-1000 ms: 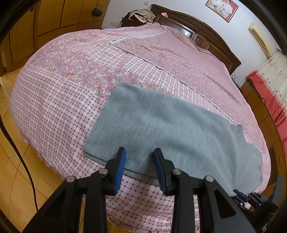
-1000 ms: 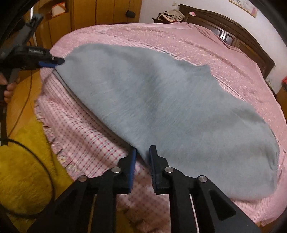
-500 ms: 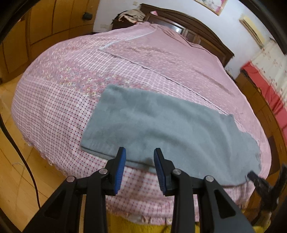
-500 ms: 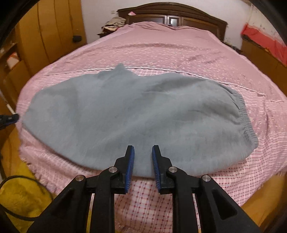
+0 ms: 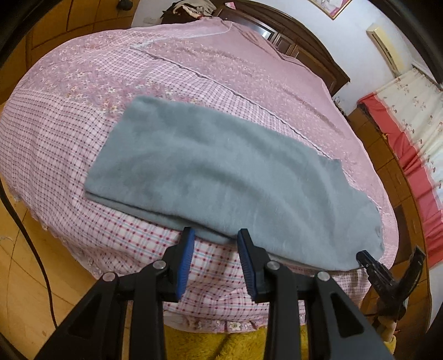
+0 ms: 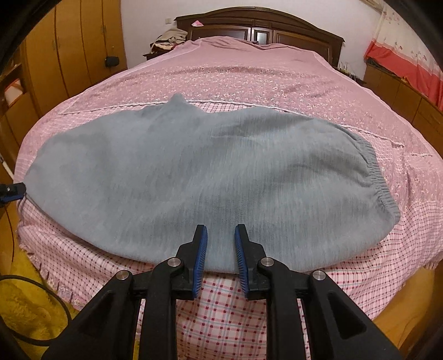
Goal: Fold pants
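The grey pants [image 5: 221, 177] lie flat on the pink bed, folded lengthwise, leg ends to the left and elastic waistband [image 6: 379, 180] to the right. My left gripper [image 5: 214, 235] is open and empty, its tips at the pants' near edge toward the leg end. My right gripper [image 6: 220, 232] is open and empty, its tips over the near edge at mid-length. The right gripper [image 5: 371, 265] also shows at the lower right of the left wrist view. A blue tip of the left gripper [image 6: 11, 192] shows at the left edge of the right wrist view.
The bed [image 6: 249, 72] has a pink floral cover and a checked sheet [image 5: 138, 249] hanging over the near edge. A dark wooden headboard [image 6: 260, 25] stands at the far end. A yellow rug [image 6: 30, 304] and a black cable [image 5: 30, 249] lie on the wooden floor.
The right gripper swung along the near edge from the left part of the pants toward the middle, so the waistband came into view, and its jaws opened wider. The left gripper shifted slightly, staying open.
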`<state>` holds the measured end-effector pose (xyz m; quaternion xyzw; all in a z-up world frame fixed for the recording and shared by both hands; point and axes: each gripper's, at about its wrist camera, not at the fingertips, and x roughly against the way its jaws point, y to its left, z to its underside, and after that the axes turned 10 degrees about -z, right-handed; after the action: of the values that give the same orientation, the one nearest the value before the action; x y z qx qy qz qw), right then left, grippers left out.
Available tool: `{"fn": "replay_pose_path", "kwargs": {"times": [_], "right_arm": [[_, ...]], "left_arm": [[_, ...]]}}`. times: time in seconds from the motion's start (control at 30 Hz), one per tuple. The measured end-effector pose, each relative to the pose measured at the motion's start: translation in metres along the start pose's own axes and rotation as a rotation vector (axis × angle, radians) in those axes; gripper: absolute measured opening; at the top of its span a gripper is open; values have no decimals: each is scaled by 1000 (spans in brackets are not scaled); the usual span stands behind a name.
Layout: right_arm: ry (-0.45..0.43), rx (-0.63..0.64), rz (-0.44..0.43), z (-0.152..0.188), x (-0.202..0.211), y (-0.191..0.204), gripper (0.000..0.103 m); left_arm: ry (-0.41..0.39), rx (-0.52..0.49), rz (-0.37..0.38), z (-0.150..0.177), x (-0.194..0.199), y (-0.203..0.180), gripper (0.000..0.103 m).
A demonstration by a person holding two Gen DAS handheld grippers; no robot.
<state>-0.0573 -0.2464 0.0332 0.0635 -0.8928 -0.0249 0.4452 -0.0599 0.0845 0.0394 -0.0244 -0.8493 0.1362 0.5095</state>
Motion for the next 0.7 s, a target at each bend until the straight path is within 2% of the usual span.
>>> {"fn": "replay_pose_path", "kwargs": {"times": [0.2, 0.5, 0.53, 0.57, 0.6, 0.7], "right_arm": [[0, 8, 5, 1, -2, 2, 23], [2, 14, 12, 2, -3, 4, 24], [2, 14, 11, 2, -3, 4, 24], [2, 14, 10, 2, -3, 4, 24], [2, 14, 9, 2, -3, 4, 24], [2, 13, 7, 2, -3, 4, 24]], "left_arm": [[-6, 25, 32, -2, -2, 2, 33], [-24, 133, 101, -15, -9, 14, 33], [-32, 138, 94, -16, -8, 15, 28], [-46, 134, 79, -15, -6, 15, 9], [-56, 124, 71, -16, -4, 16, 3], [-91, 93, 50, -13, 11, 16, 3]]}}
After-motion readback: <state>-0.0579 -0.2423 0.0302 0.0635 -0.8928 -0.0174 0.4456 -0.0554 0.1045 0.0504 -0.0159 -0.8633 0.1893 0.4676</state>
